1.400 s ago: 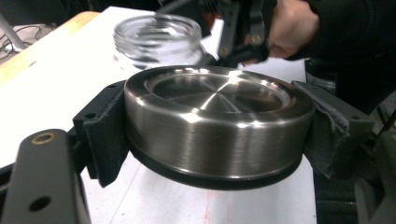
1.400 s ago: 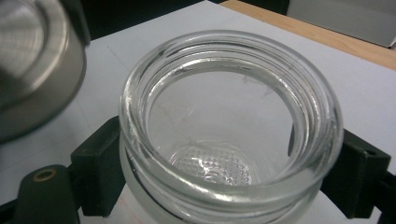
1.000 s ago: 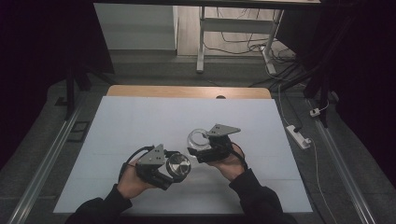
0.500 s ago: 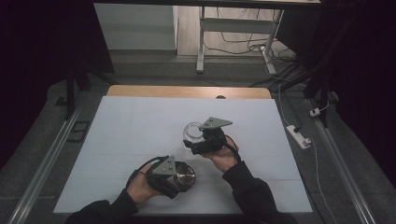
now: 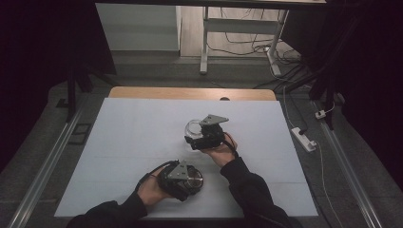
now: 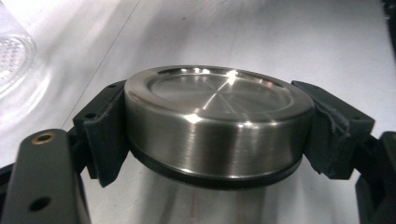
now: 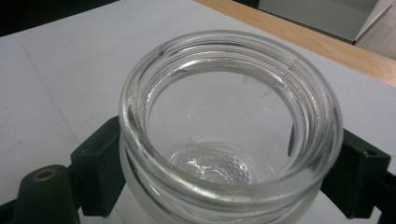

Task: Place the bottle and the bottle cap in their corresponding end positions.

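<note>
So the lid (image 6: 212, 123) is off, clamped in the left gripper (image 5: 183, 176); the right gripper (image 5: 202, 137) grips the empty jar (image 7: 229, 126), well apart; setting both down seems left.

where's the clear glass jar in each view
High view: the clear round glass jar sits right of centre on the white table, in the right tongs.
Left gripper view: a glass piece at the upper left edge, likely the jar, cut off.
Right gripper view: the jar is central, open mouth up, clamped between the black jaws.
Shared landmark: the white table.
</note>
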Motion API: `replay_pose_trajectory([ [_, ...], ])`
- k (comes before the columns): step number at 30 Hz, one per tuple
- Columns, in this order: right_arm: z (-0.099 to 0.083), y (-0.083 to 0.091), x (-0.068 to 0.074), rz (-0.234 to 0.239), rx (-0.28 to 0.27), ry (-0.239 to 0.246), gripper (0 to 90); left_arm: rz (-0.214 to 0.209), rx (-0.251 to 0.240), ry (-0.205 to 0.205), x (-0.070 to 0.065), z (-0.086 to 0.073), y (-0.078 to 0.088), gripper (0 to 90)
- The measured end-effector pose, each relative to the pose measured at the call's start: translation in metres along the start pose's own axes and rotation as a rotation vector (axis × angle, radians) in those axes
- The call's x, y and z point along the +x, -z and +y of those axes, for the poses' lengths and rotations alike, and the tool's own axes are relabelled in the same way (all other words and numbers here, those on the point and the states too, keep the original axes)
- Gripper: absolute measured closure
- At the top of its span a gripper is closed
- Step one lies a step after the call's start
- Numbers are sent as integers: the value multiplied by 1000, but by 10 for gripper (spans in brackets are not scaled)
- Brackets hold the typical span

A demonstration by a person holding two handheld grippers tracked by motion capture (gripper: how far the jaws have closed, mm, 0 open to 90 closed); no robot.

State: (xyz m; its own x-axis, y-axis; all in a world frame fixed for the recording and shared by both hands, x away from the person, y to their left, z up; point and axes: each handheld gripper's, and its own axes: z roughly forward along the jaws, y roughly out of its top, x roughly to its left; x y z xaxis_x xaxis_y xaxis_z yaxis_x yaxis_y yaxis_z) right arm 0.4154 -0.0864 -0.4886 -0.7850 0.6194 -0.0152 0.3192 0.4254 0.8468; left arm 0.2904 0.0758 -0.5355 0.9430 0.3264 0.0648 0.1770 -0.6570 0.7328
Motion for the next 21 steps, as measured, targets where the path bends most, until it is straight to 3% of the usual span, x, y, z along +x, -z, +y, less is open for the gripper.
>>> replay_pose_trajectory([
  [8,0,-15,3,-2,15,22,143,-19,22,59,8,-2,-1,189],
  [21,-7,-23,4,-4,23,31,142,0,83,72,13,-5,-4,187],
])
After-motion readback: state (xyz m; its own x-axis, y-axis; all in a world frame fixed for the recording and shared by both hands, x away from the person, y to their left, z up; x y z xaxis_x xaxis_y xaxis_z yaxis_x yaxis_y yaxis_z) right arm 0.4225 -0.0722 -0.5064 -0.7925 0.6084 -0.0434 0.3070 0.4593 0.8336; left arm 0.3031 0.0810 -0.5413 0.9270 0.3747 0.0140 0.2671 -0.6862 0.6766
